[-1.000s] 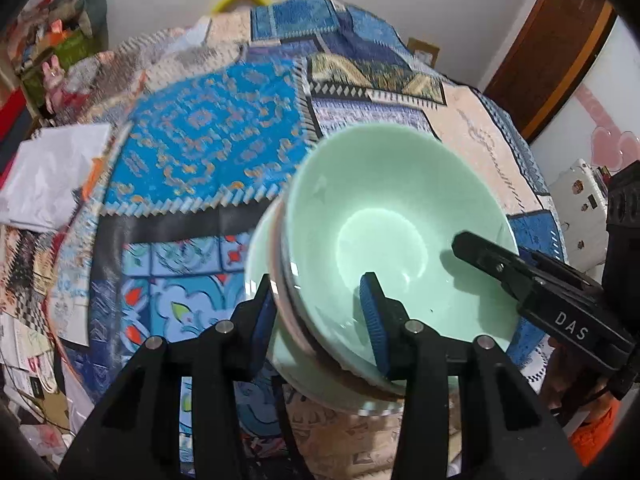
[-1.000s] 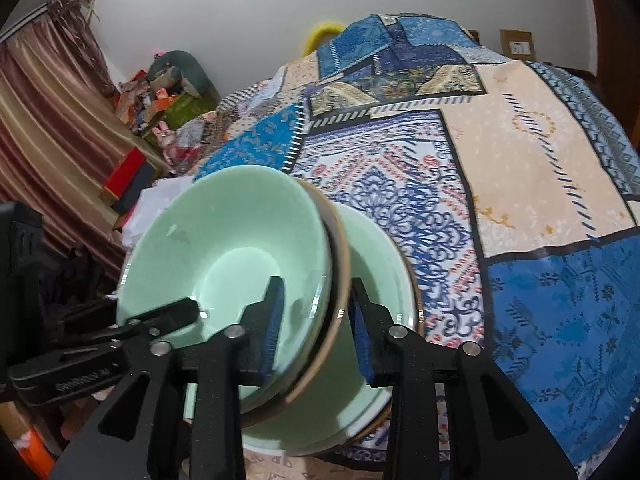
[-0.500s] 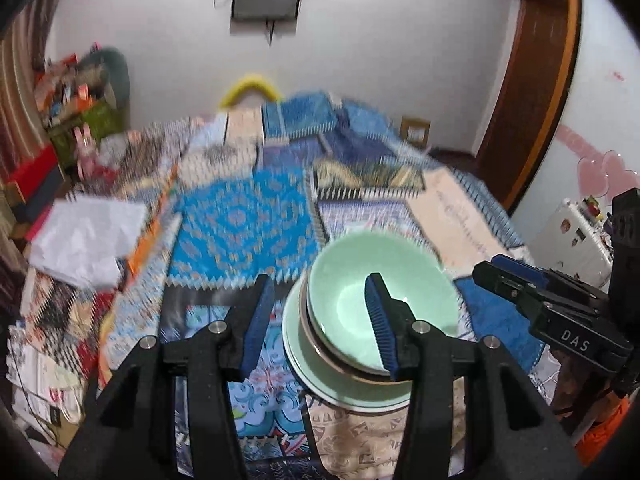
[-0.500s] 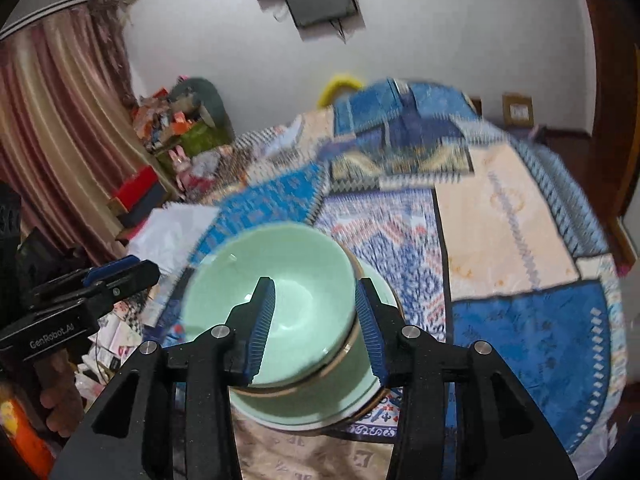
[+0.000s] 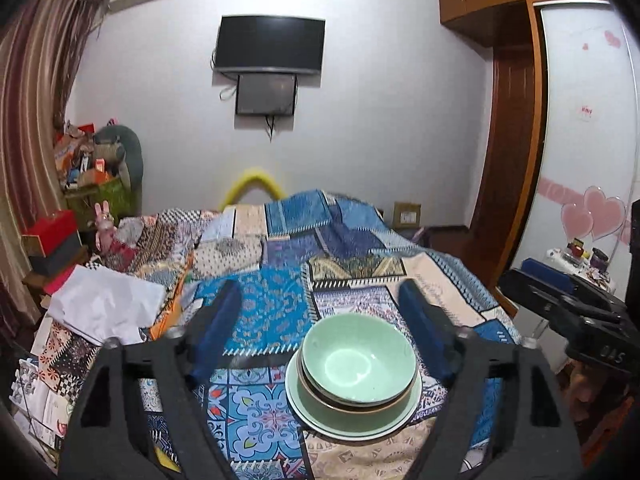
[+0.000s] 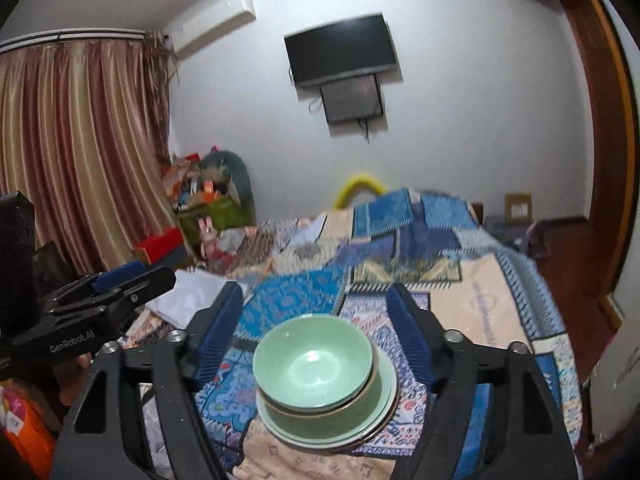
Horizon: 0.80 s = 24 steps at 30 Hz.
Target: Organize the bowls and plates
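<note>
Now both tongs sit above the stack, jaws wide apart after just opening, nothing between the pads. Left tongs (image 5: 320,316) frame the green bowl (image 5: 359,360) from behind; right tongs (image 6: 310,312) likewise, bowl (image 6: 314,364) lower in view, untouched. Bowl nests in a brown-rimmed bowl (image 5: 348,402), both on a green plate (image 5: 352,420), resting on the patchwork bedspread (image 5: 272,312) close to the bed's near edge. Stack edges clear on all sides: open quilt to the left, right and far side. White crumpled paper (image 5: 108,308) lies well apart at the bed's left edge. Right tongs show at the right margin of the left view (image 5: 560,304), beside the stack.
</note>
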Each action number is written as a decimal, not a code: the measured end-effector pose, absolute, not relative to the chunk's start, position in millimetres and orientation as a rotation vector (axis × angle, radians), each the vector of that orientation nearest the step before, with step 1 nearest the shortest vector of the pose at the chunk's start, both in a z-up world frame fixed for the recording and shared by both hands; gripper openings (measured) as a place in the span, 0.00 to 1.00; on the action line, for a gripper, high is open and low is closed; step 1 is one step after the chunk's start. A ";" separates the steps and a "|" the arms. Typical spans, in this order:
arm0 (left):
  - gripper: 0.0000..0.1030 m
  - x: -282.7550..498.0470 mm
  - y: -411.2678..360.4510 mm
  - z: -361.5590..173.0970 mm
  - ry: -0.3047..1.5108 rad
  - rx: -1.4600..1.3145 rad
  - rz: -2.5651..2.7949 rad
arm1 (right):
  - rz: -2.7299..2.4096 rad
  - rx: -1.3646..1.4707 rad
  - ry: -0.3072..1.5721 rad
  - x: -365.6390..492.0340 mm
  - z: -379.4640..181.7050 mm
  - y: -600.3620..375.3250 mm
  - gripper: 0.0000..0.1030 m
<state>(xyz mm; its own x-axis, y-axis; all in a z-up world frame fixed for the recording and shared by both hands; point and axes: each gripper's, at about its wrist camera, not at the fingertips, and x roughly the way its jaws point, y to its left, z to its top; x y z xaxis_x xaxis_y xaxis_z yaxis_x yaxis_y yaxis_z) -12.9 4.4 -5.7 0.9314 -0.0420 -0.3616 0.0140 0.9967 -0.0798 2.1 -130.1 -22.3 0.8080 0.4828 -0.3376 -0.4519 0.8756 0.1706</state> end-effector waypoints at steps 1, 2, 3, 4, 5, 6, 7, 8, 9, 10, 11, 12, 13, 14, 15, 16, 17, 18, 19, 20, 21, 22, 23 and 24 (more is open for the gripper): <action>0.87 -15.4 4.8 -4.8 0.359 -0.078 -0.028 | 0.495 0.077 0.355 -3.6 -18.6 -131.4 0.76; 0.88 -18.3 4.7 -3.9 0.347 -0.079 -0.027 | 0.495 0.077 0.355 -3.6 -18.6 -131.4 0.79; 0.90 -21.0 3.5 -3.3 0.338 -0.078 -0.026 | 0.492 0.074 0.339 -6.6 -17.0 -131.7 0.81; 0.92 -23.8 2.5 -2.7 0.327 -0.072 -0.025 | 0.490 0.072 0.329 -8.5 -16.5 -131.7 0.82; 0.93 -26.4 0.8 -2.2 0.316 -0.061 -0.018 | 0.486 0.067 0.310 -12.5 -15.0 -132.4 0.84; 0.95 -28.7 -1.3 -2.0 0.307 -0.052 -0.011 | 0.492 0.066 0.307 -13.3 -14.4 -132.1 0.84; 0.97 -31.8 -3.1 -1.7 0.294 -0.044 -0.007 | 0.492 0.066 0.307 -13.3 -14.4 -132.1 0.84; 0.97 -35.1 -4.8 -1.4 0.285 -0.039 -0.005 | 0.497 0.066 0.307 -13.8 -14.3 -131.8 0.84; 0.97 -37.6 -6.3 -1.2 0.275 -0.033 -0.006 | 0.501 0.068 0.307 -13.7 -14.5 -131.7 0.86; 0.98 -39.5 -7.1 -1.3 0.269 -0.030 -0.006 | 0.506 0.071 0.307 -13.4 -14.6 -131.2 0.87; 0.98 -42.1 -8.4 -1.2 0.263 -0.026 -0.004 | 0.506 0.072 0.306 -14.7 -15.1 -131.8 0.89; 0.98 -43.8 -9.4 -1.3 0.257 -0.022 -0.001 | 0.498 0.072 0.299 -15.5 -15.9 -132.1 0.91; 0.99 -45.1 -10.1 -1.5 0.253 -0.020 0.000 | 0.494 0.071 0.294 -16.8 -16.3 -132.0 0.93; 0.99 -45.7 -10.5 -2.0 0.253 -0.021 -0.001 | 0.494 0.071 0.294 -16.8 -16.3 -132.0 0.96; 0.99 -46.3 -10.3 -2.4 0.253 -0.024 -0.003 | 0.489 0.071 0.287 -18.1 -16.4 -132.1 0.99; 0.99 -47.0 -9.9 -2.7 0.254 -0.030 -0.006 | 0.475 0.071 0.274 -22.3 -16.0 -132.9 1.00; 0.99 -47.1 -9.0 -3.0 0.256 -0.037 -0.010 | 0.469 0.069 0.269 -23.7 -16.1 -132.4 1.00; 0.99 -46.5 -8.7 -3.4 0.257 -0.042 -0.011 | 0.465 0.065 0.267 -23.5 -15.9 -131.5 1.00; 0.99 -47.4 -8.3 -3.4 0.256 -0.046 -0.012 | 0.464 0.062 0.267 -23.8 -16.1 -131.7 1.00; 0.99 -48.0 -7.7 -3.3 0.255 -0.048 -0.012 | 0.464 0.061 0.267 -23.8 -16.0 -131.6 1.00; 0.99 -48.3 -7.8 -3.3 0.255 -0.048 -0.011 | 0.465 0.061 0.268 -24.0 -16.2 -132.7 1.00; 0.99 -48.2 -7.7 -3.4 0.254 -0.048 -0.011 | 0.466 0.061 0.267 -24.6 -16.3 -132.9 1.00; 0.99 -47.9 -7.5 -3.7 0.254 -0.049 -0.011 | 0.468 0.060 0.265 -25.6 -16.1 -132.7 1.00; 0.99 -48.0 -7.4 -3.6 0.254 -0.049 -0.011 | 0.469 0.058 0.264 -25.7 -15.6 -132.0 1.00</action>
